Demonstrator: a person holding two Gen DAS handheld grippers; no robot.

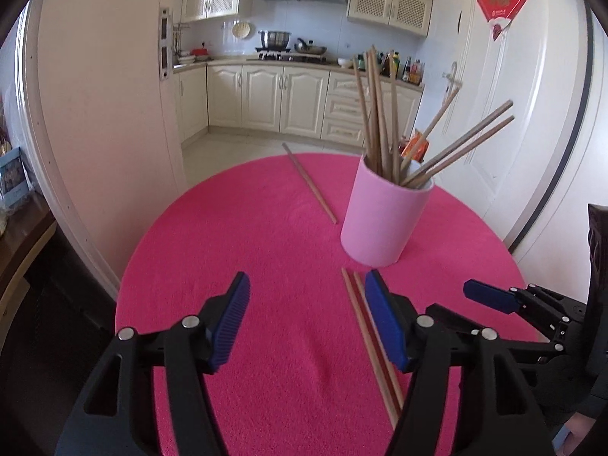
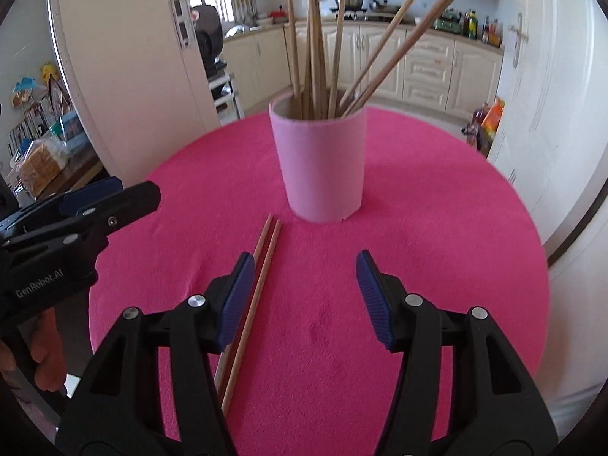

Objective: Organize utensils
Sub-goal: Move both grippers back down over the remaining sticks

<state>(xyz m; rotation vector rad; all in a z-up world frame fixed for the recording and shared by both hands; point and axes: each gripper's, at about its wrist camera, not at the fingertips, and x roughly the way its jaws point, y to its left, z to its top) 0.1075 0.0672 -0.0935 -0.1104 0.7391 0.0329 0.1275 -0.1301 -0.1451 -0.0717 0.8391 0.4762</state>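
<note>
Bright daylight, soft shadows, heavy fisheye warp w/ dark corners, slight blur overall.

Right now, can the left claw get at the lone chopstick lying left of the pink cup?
Probably yes. The left claw is open and empty, and only bare pink cloth lies between it and the lone chopstick. The pink cup stands off to the right, clear of that path.

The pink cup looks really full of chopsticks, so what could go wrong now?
1. The pink cup is tall and crowded with leaning chopsticks; a bump from either open gripper might tip it.
2. The two loose chopsticks lie touching, so the right gripper may grab both or roll one away.
3. The lone chopstick lies beyond the cup in the left view, so reaching it could knock the sticks.
</note>
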